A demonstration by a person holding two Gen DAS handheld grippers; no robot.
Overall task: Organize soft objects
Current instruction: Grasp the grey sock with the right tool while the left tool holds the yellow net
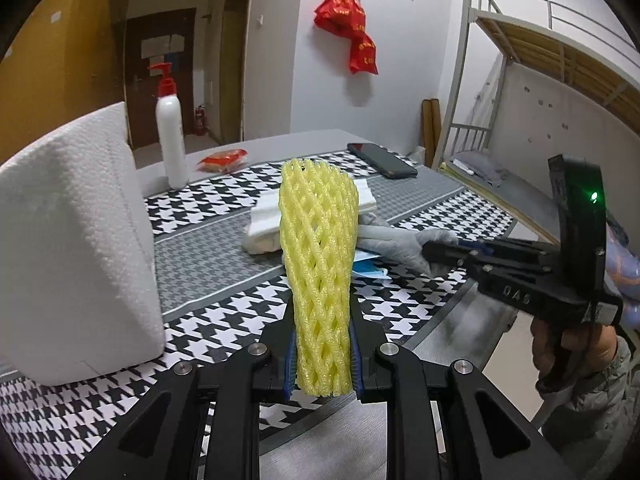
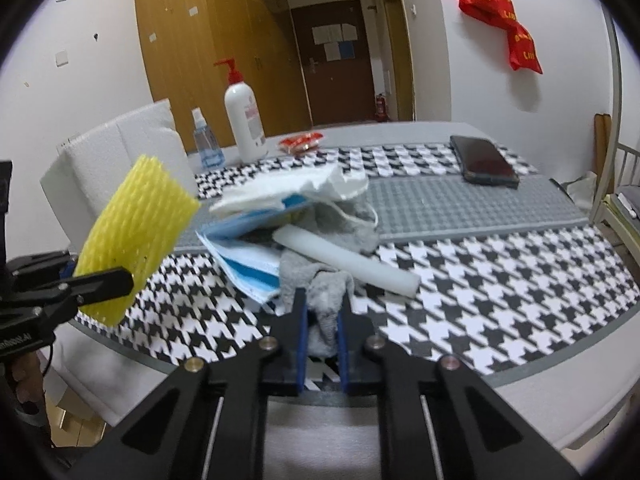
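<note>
The left claw is clamped on the lower end of a yellow foam net sleeve, which stands up from its blue pads and is lifted clear of the counter. From the right wrist view the same sleeve juts out slanted at the left edge, above the checked cloth. The right claw is pinched closed on a fold of grey cloth at the near side of the pile; the cloth bunches up between the two blue pads.

Just behind that grip a white foam tube lies slanted across the grey cloth. To its left are blue face masks, and a crumpled white tissue lies on top at the back of the pile. A large white foam block stands at the left of the counter. Farther back are a white pump bottle with a red top, a small clear spray bottle beside it, a red snack packet, and a dark phone to the right. A red bag hangs on the wall, and a metal bunk bed stands at the right.
</note>
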